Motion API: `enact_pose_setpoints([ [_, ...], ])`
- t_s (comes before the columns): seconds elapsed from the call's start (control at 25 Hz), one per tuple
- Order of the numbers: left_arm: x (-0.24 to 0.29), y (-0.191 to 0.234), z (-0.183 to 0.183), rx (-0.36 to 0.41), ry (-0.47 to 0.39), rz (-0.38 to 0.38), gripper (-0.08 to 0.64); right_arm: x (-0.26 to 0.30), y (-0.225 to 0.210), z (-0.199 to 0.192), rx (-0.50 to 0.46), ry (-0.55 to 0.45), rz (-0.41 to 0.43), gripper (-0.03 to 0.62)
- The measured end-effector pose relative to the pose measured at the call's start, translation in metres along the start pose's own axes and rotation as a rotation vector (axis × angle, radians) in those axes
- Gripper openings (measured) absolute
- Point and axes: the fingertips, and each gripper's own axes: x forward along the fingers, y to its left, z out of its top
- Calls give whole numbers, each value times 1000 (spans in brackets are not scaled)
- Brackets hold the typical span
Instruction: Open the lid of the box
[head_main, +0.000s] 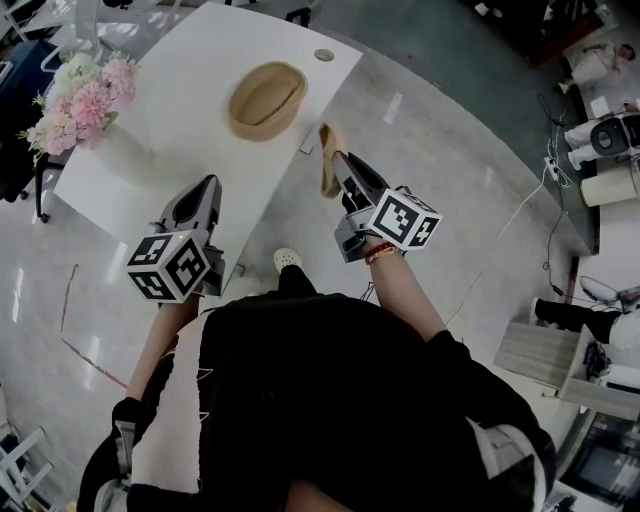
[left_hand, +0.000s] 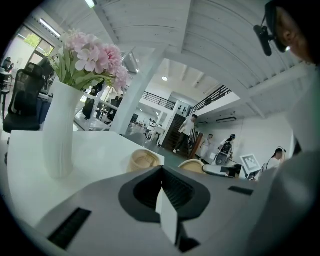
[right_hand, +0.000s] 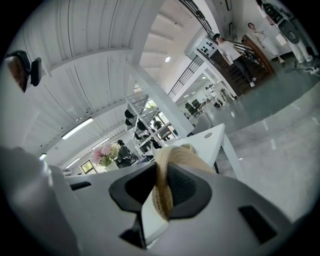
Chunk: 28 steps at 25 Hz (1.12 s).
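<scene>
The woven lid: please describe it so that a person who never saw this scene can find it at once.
Start at the white table; just off its right edge the right gripper clamps a tan woven lid, held on edge. Unlike the open woven box on the tabletop, it is in the air and shows its thin side.

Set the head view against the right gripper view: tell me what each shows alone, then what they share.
Head view only: the left gripper, both marker cubes, a shoe on the floor, and the inside of the open box.
Right gripper view only: the ceiling beams and people by a staircase.
Both: the right gripper shut on the woven lid, the flowers and the white table.
</scene>
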Motion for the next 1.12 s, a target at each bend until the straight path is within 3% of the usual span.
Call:
enact_pose_setpoints([
  [1.12, 3, 5, 2, -18, -11, 4, 11, 1, 2, -4, -23, 11, -9, 81],
])
